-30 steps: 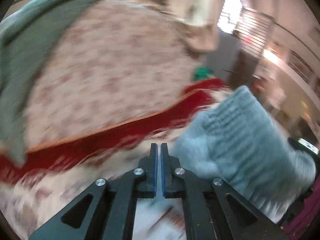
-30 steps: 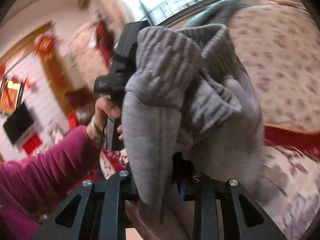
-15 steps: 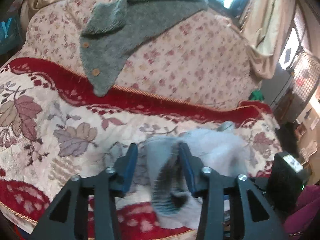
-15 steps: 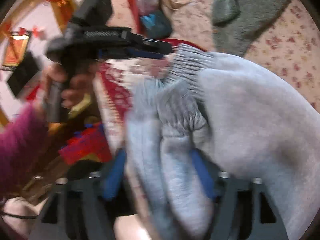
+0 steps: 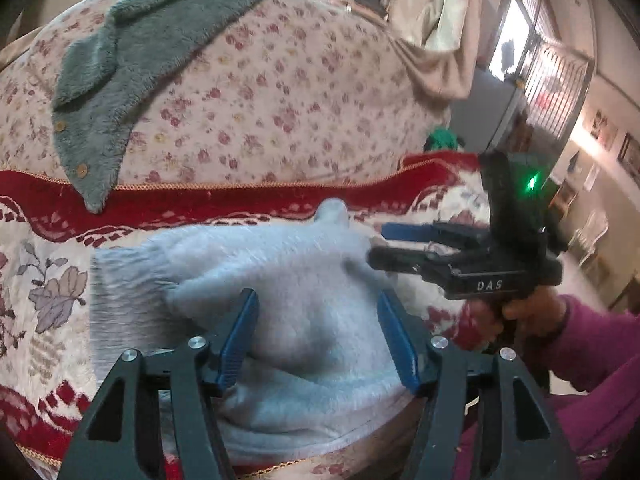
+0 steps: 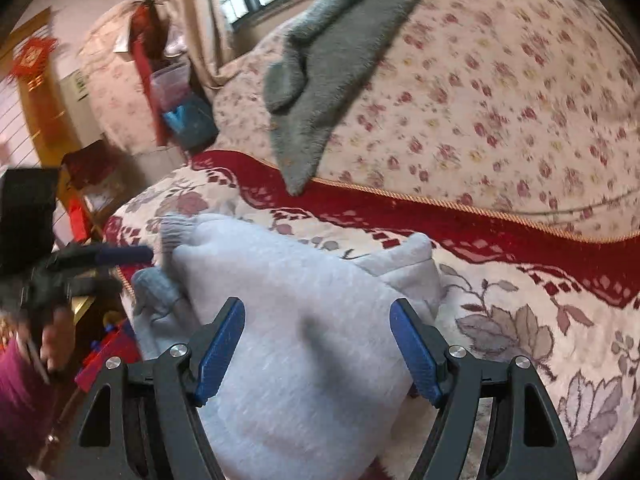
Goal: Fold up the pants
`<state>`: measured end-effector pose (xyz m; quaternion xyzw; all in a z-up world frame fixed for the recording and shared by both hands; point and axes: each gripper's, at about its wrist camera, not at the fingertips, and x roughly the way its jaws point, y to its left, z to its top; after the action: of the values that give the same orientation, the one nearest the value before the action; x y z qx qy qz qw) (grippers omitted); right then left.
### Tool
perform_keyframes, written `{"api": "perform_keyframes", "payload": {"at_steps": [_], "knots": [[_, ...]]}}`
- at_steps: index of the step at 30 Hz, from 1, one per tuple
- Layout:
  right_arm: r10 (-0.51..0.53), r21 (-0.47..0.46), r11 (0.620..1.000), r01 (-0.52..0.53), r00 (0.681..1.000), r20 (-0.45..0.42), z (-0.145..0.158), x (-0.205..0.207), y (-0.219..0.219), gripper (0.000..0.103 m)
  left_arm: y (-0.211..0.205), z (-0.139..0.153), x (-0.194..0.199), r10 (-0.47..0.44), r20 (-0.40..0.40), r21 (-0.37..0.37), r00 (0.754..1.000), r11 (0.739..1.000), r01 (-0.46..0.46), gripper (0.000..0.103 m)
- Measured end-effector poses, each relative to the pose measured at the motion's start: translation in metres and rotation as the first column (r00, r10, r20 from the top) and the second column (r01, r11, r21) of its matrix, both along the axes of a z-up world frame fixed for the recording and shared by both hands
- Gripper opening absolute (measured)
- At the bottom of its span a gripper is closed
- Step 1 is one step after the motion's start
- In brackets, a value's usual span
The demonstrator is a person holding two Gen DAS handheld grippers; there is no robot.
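While both tools stand over the cloth with nothing pinched, the left gripper (image 5: 316, 334) has its blue jaws spread wide, the fabric lying below and between them rather than clamped. The right gripper (image 6: 318, 346) is likewise spread wide above the same bundle.

Beneath them the pants (image 5: 288, 304), pale grey fleece with a ribbed cuff (image 5: 120, 284) sticking out to one side, sit bunched in a rough heap on the leaf-patterned sofa cover (image 5: 48, 264), near its front edge. From the right wrist view a second cuff (image 6: 176, 232) pokes out at the far-left end of the heap.

Farther back a grey-green fleece garment (image 5: 132, 64) hangs over the floral backrest (image 5: 280, 92).

As I judge it, the fold is loose and lumpy, not flat. The soft pile could spring open or slump toward the seat's front edge. A careless grab may catch only the top layer, dragging the stack askew.
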<state>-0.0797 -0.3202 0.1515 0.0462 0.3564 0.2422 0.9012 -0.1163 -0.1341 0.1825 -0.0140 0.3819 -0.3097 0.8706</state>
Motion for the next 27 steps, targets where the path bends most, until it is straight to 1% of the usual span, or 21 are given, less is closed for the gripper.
{"api": "perform_keyframes", "payload": {"at_steps": [2, 4, 6, 8, 9, 10, 11, 12, 13, 14, 15, 17, 18, 20, 21, 22, 23, 25, 27], "knots": [[0.014, -0.002, 1.0, -0.014, 1.0, 0.004, -0.002, 0.005, 0.005, 0.08, -0.007, -0.009, 0.003, 0.033, 0.004, 0.067, 0.999, 0.997, -0.034, 0.061], [0.004, -0.046, 0.999, -0.003, 1.0, 0.029, -0.001, 0.007, 0.011, 0.08, -0.006, -0.018, 0.004, 0.056, -0.007, 0.109, 0.998, 0.993, -0.055, 0.061], [0.044, -0.09, 0.995, -0.041, 0.999, 0.032, -0.008, 0.014, 0.019, 0.08, 0.0, -0.024, 0.003, 0.085, -0.022, 0.119, 0.996, 0.99, -0.081, 0.062], [0.087, -0.152, 0.985, -0.077, 0.994, 0.064, -0.018, 0.018, 0.031, 0.081, 0.009, -0.03, 0.004, 0.108, -0.026, 0.122, 0.994, 0.987, -0.105, 0.064], [0.114, -0.2, 0.975, -0.095, 0.99, 0.083, -0.023, 0.02, 0.038, 0.078, 0.014, -0.033, 0.004, 0.12, -0.029, 0.126, 0.992, 0.985, -0.115, 0.064], [0.15, -0.269, 0.956, -0.12, 0.984, 0.094, -0.028, 0.023, 0.048, 0.064, 0.019, -0.04, 0.003, 0.132, -0.046, 0.125, 0.99, 0.984, -0.125, 0.064], [0.166, -0.304, 0.944, -0.129, 0.981, 0.098, -0.031, 0.024, 0.053, 0.052, 0.022, -0.045, 0.005, 0.138, -0.063, 0.126, 0.988, 0.984, -0.129, 0.064], [0.173, -0.308, 0.942, -0.135, 0.98, 0.101, -0.033, 0.027, 0.055, 0.04, 0.027, -0.053, 0.004, 0.146, -0.085, 0.134, 0.986, 0.982, -0.133, 0.06], [0.175, -0.301, 0.944, -0.137, 0.979, 0.103, -0.033, 0.03, 0.055, 0.034, 0.031, -0.057, 0.003, 0.152, -0.09, 0.137, 0.984, 0.981, -0.139, 0.054], [0.175, -0.31, 0.941, -0.135, 0.979, 0.106, -0.033, 0.033, 0.055, 0.031, 0.037, -0.061, 0.002, 0.168, -0.097, 0.134, 0.981, 0.979, -0.154, 0.039], [0.167, -0.325, 0.938, -0.121, 0.979, 0.118, -0.031, 0.036, 0.055, 0.024, 0.044, -0.063, 0.0, 0.18, -0.109, 0.117, 0.978, 0.979, -0.167, 0.029], [0.146, -0.316, 0.943, -0.1, 0.981, 0.125, -0.027, 0.042, 0.054, 0.018, 0.061, -0.06, -0.005, 0.18, -0.134, 0.036, 0.974, 0.984, -0.177, 0.026], [0.134, -0.316, 0.945, -0.088, 0.983, 0.127, -0.026, 0.045, 0.055, 0.018, 0.067, -0.059, -0.008, 0.18, -0.13, 0.015, 0.975, 0.984, -0.179, 0.024], [0.125, -0.351, 0.934, -0.065, 0.981, 0.15, -0.033, 0.048, 0.063, 0.018, 0.071, -0.061, -0.013, 0.19, -0.089, 0.032, 0.978, 0.982, -0.188, 0.023], [0.118, -0.362, 0.931, -0.055, 0.981, 0.155, -0.04, 0.051, 0.067, 0.018, 0.071, -0.065, -0.012, 0.198, -0.084, 0.043, 0.977, 0.98, -0.195, 0.022], [0.101, -0.354, 0.934, -0.042, 0.983, 0.151, -0.047, 0.055, 0.069, 0.018, 0.072, -0.071, -0.007, 0.218, -0.089, 0.059, 0.972, 0.975, -0.213, 0.021], [0.078, -0.334, 0.942, -0.028, 0.988, 0.136, -0.055, 0.06, 0.07, 0.019, 0.073, -0.073, -0.003, 0.228, -0.094, 0.058, 0.969, 0.973, -0.224, 0.021], [0.062, -0.332, 0.943, -0.019, 0.991, 0.118, -0.061, 0.066, 0.071, 0.022, 0.077, -0.071, 0.006, 0.243, -0.101, 0.024, 0.965, 0.97, -0.242, 0.021], [0.064, -0.322, 0.946, -0.022, 0.991, 0.117, -0.059, 0.067, 0.07, 0.022, 0.078, -0.069, 0.014, 0.261, -0.099, 0.018, 0.96, 0.965, -0.26, 0.021]]}}
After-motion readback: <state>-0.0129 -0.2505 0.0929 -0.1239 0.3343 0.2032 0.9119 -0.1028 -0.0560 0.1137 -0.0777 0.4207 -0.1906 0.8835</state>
